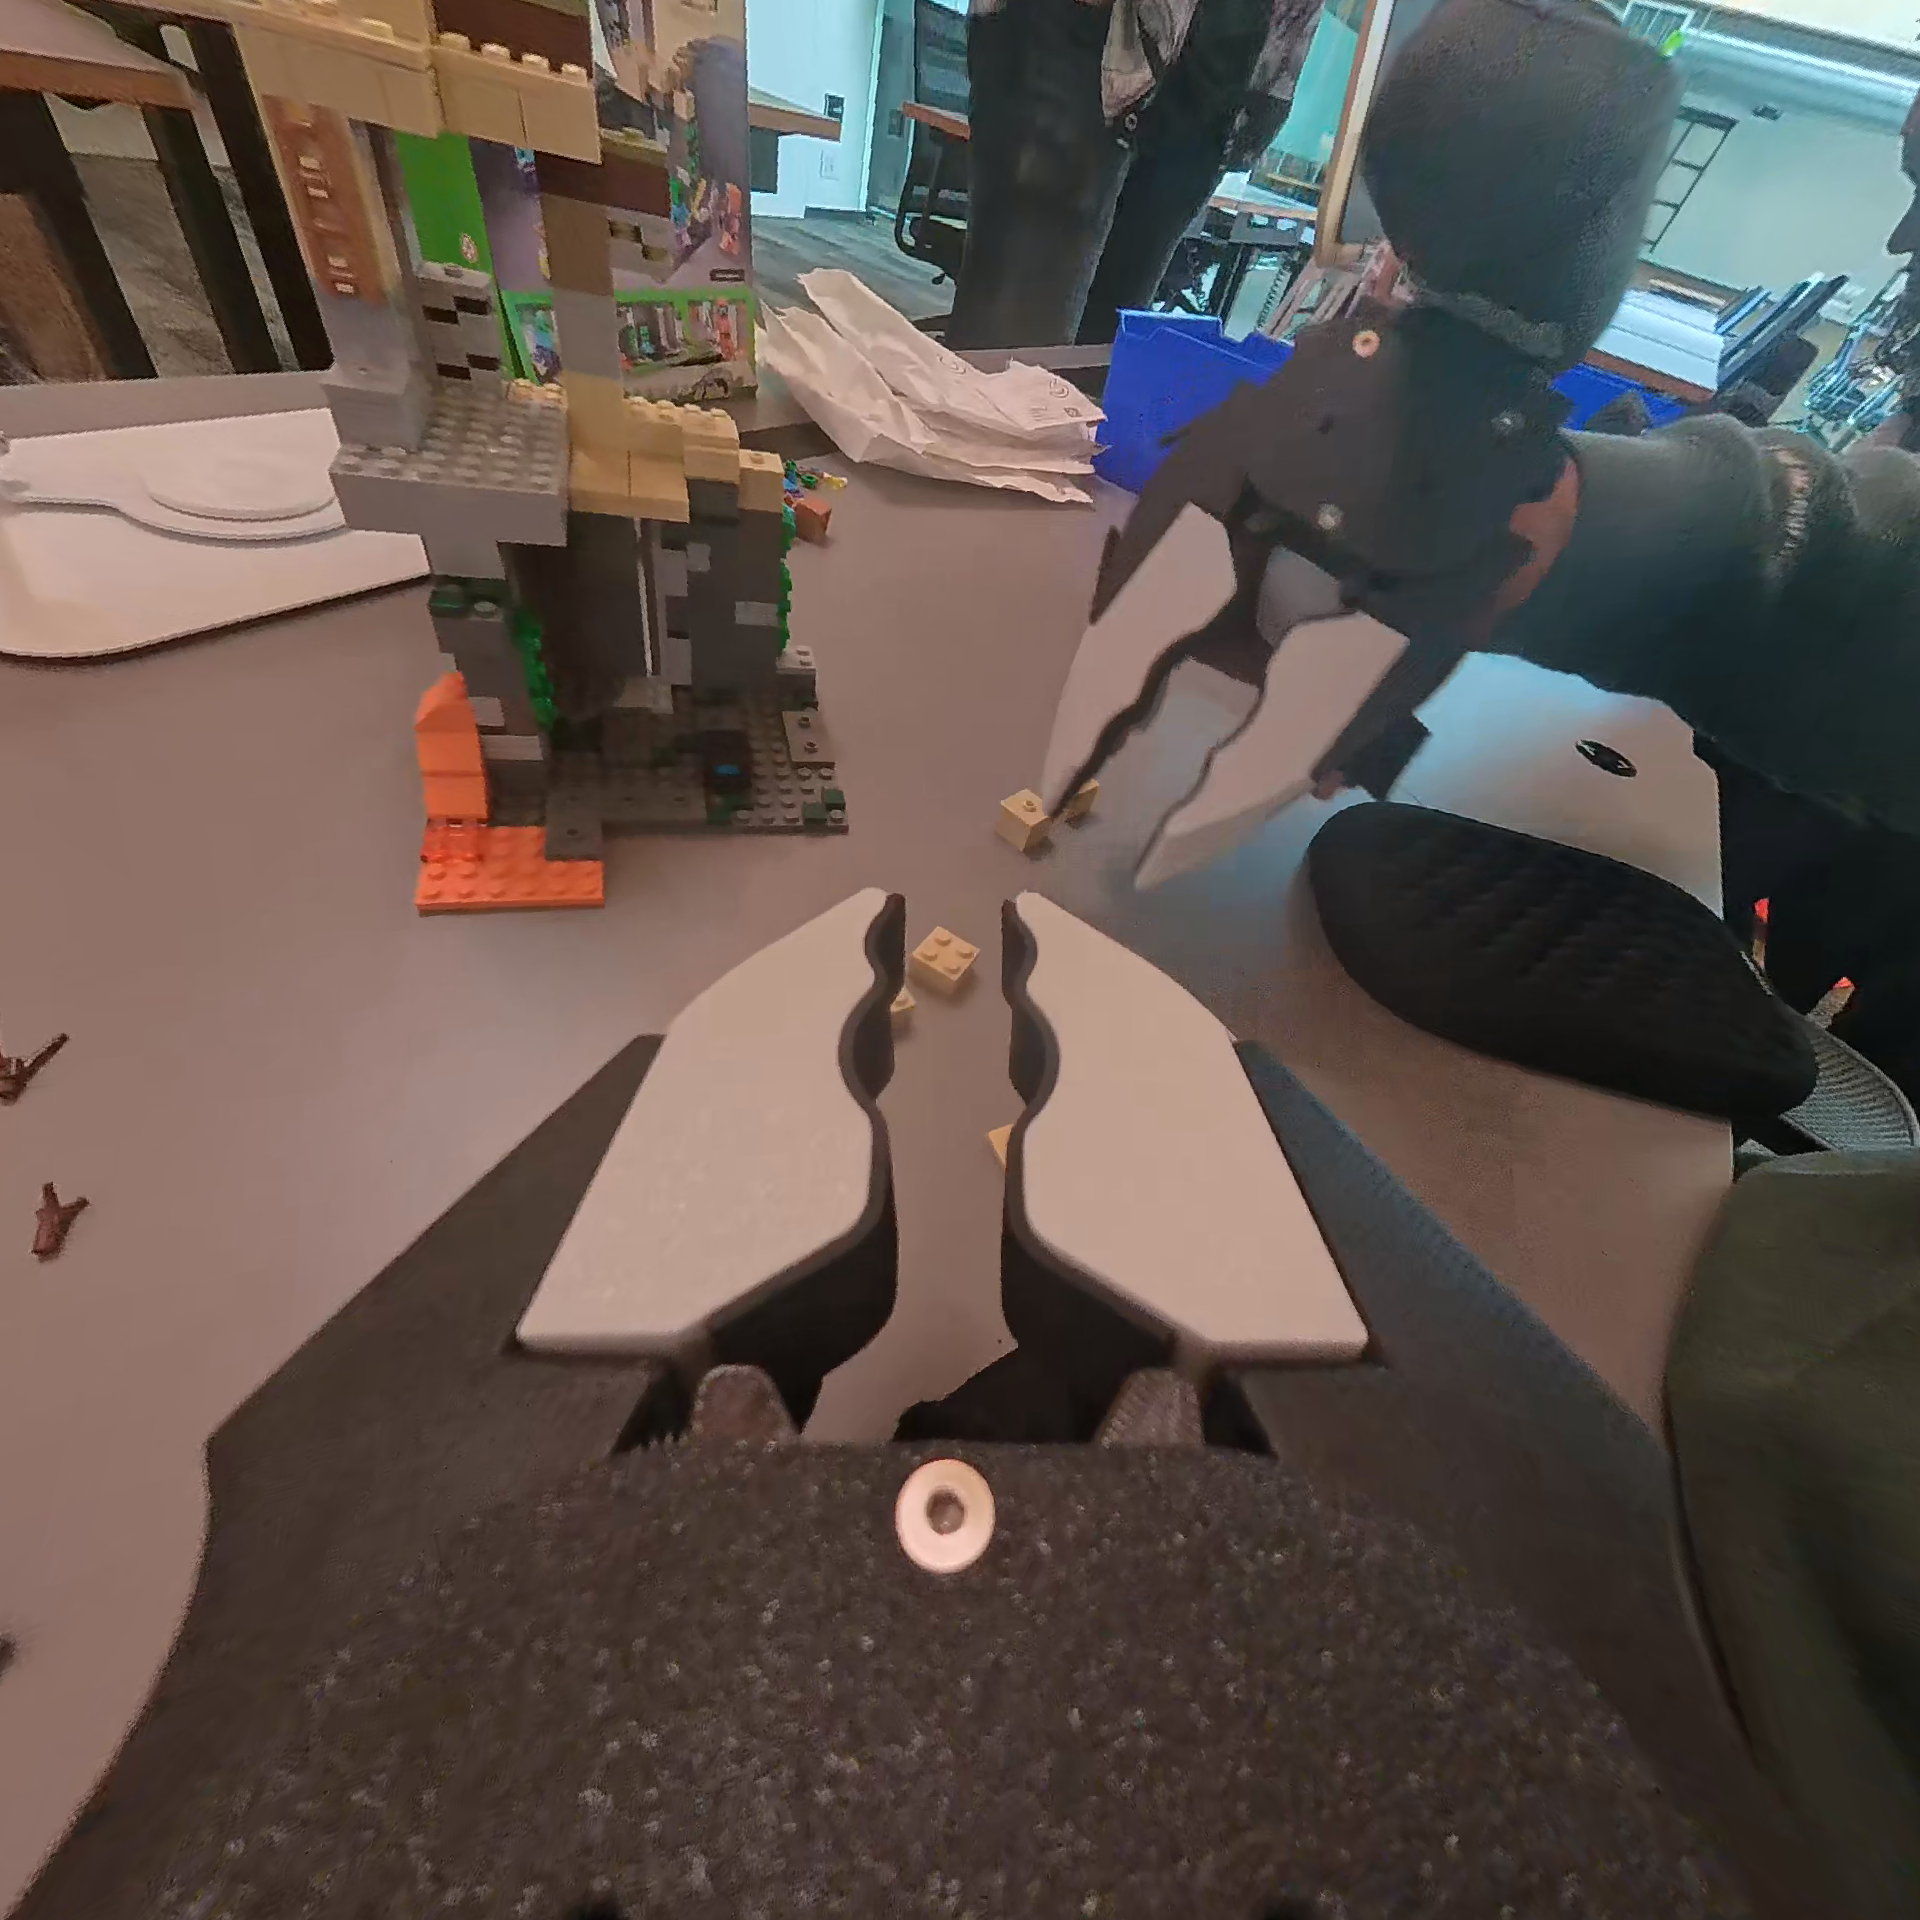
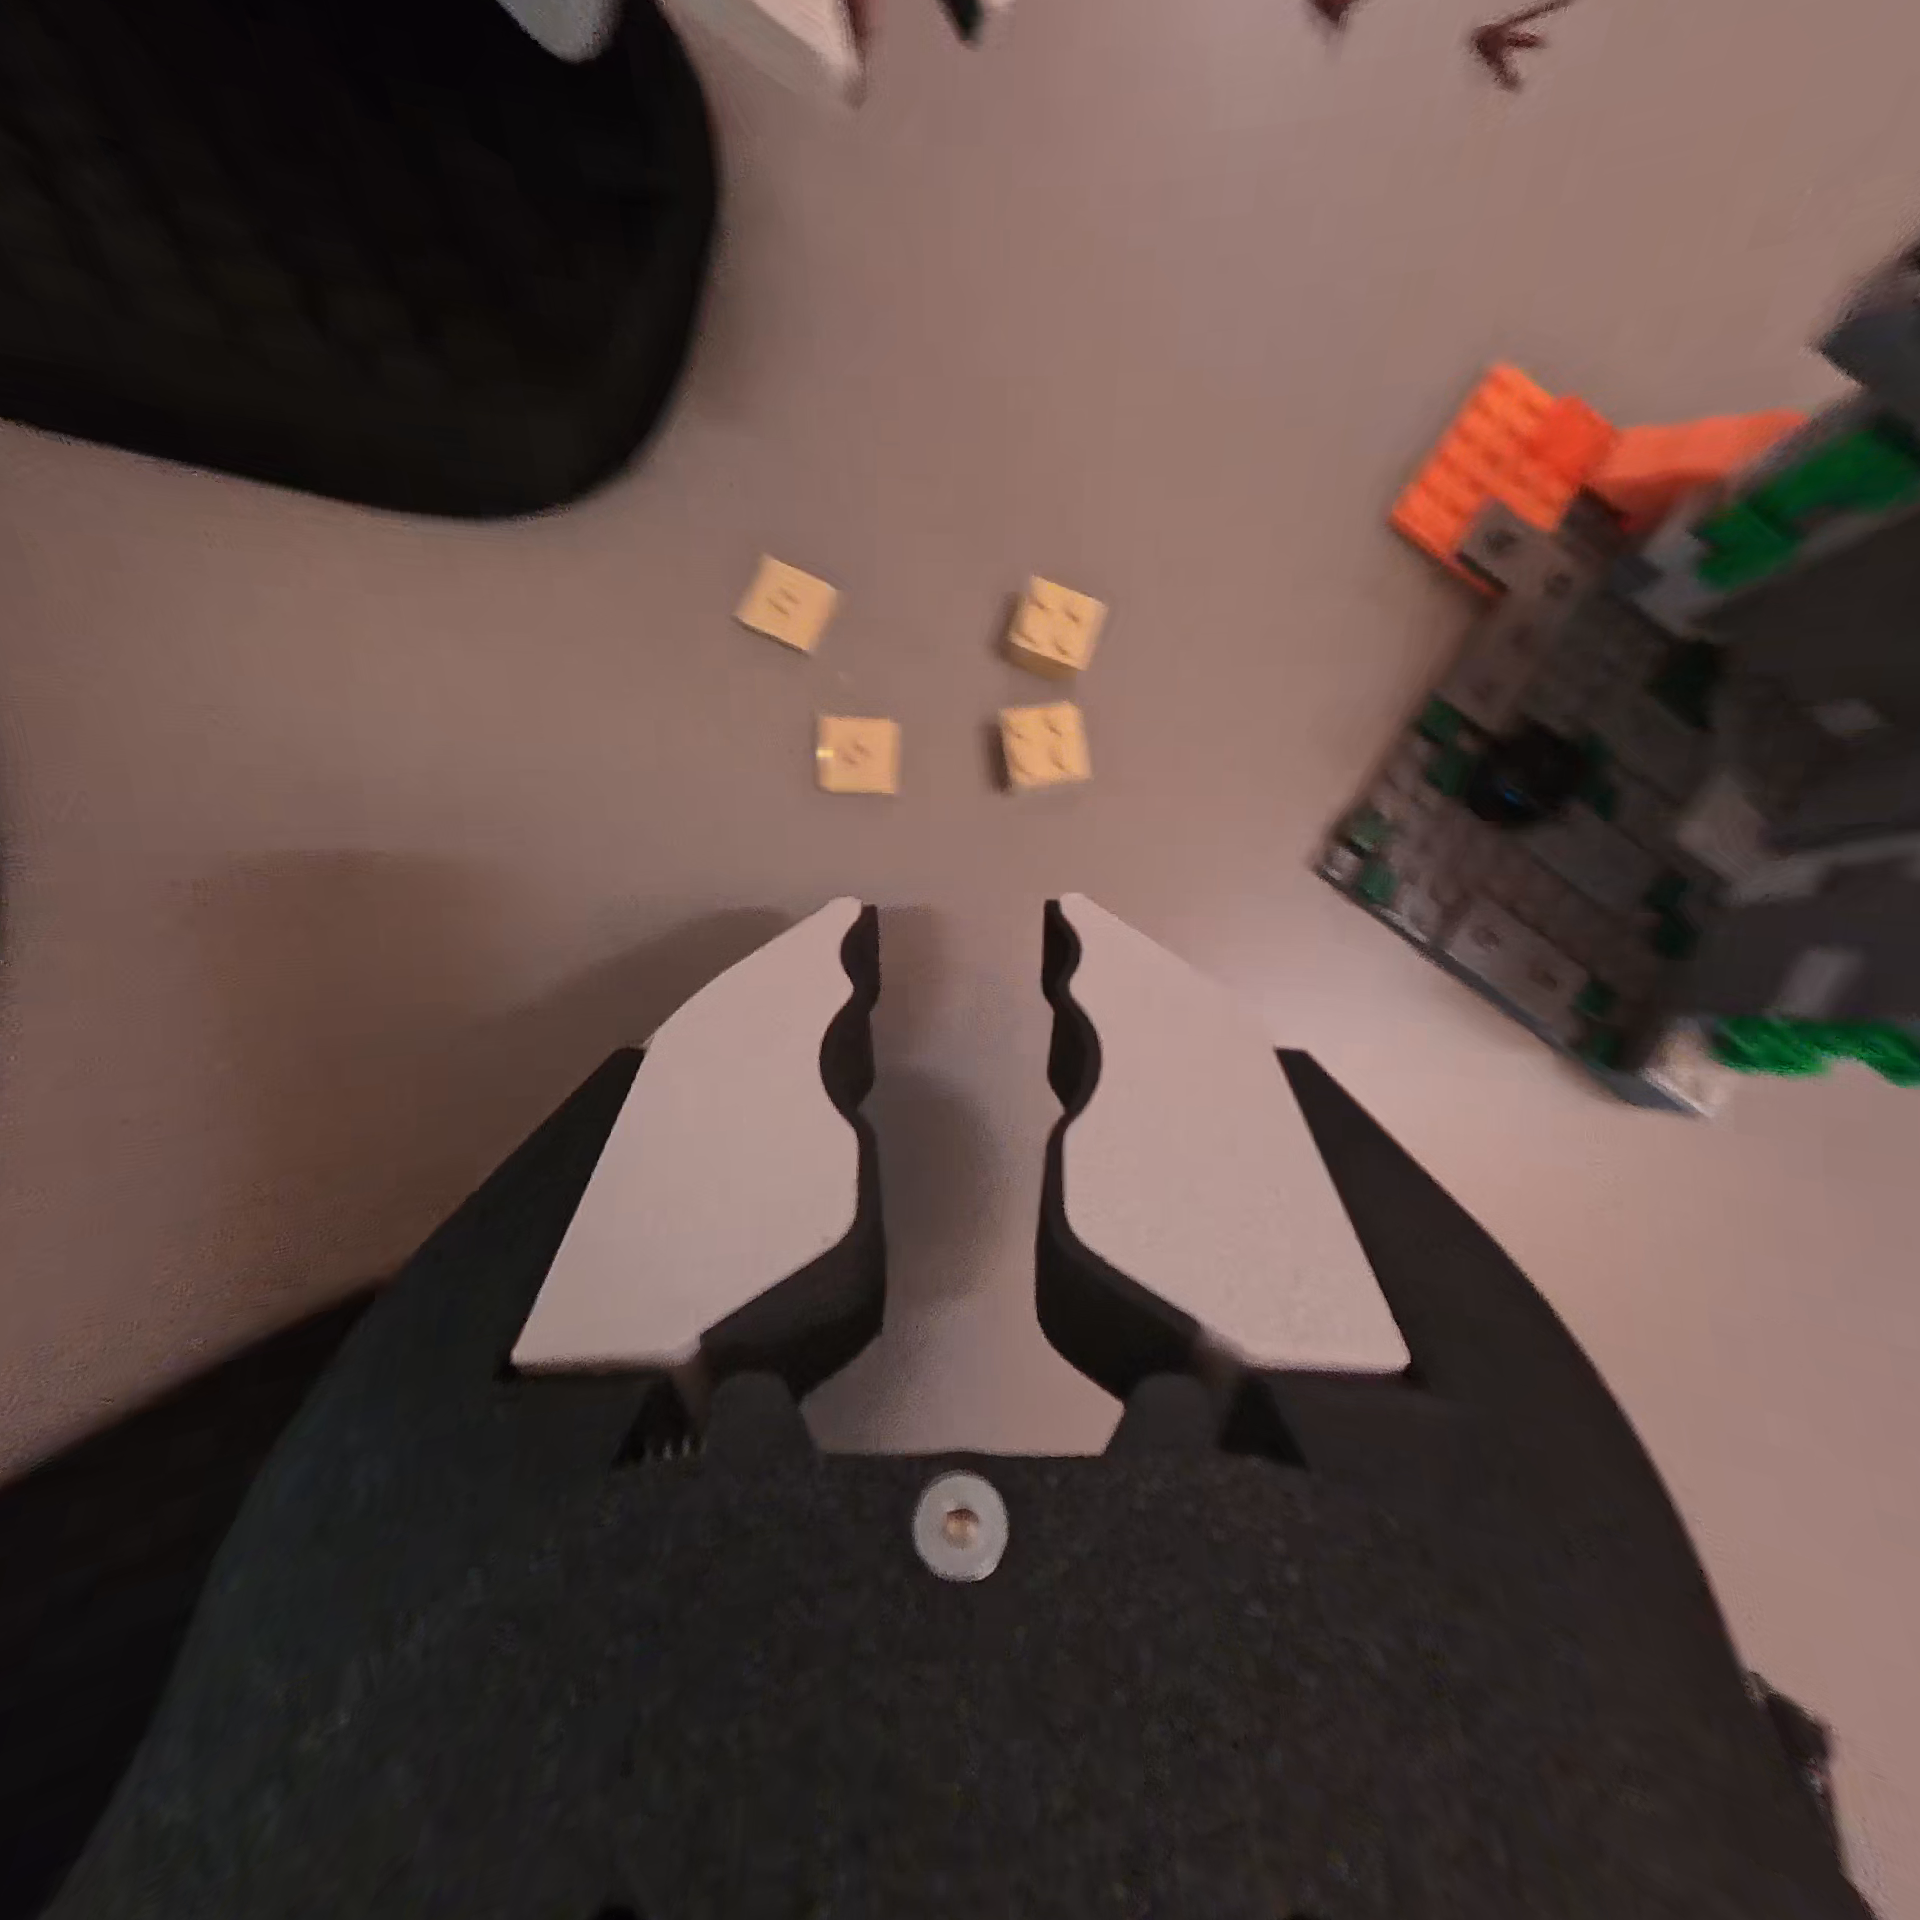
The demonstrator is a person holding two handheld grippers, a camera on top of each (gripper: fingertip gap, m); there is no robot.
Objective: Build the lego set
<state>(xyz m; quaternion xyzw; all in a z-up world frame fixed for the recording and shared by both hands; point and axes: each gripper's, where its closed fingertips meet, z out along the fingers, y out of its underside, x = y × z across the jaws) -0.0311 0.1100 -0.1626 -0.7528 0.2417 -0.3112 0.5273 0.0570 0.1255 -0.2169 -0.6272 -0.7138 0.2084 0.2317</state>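
Open office or lab space, grey bench (image 1: 260, 987), office chairs at 12 o'clock (image 1: 925, 223), desks behind, blue bin (image 1: 1174, 405) at 1 o'clock, glass partitions

Left tool (image 1: 945, 914): fingers parted, narrow gap, nothing gripped, levelled low, pointing forward. Right tool (image 2: 961, 914): fingers parted, wider gap, nothing gripped. In left wrist view, right tool (image 1: 1107, 831) pitched steeply down, tips near surface (image 1: 260, 1039); sleeved arm (image 1: 1714, 582) behind it.
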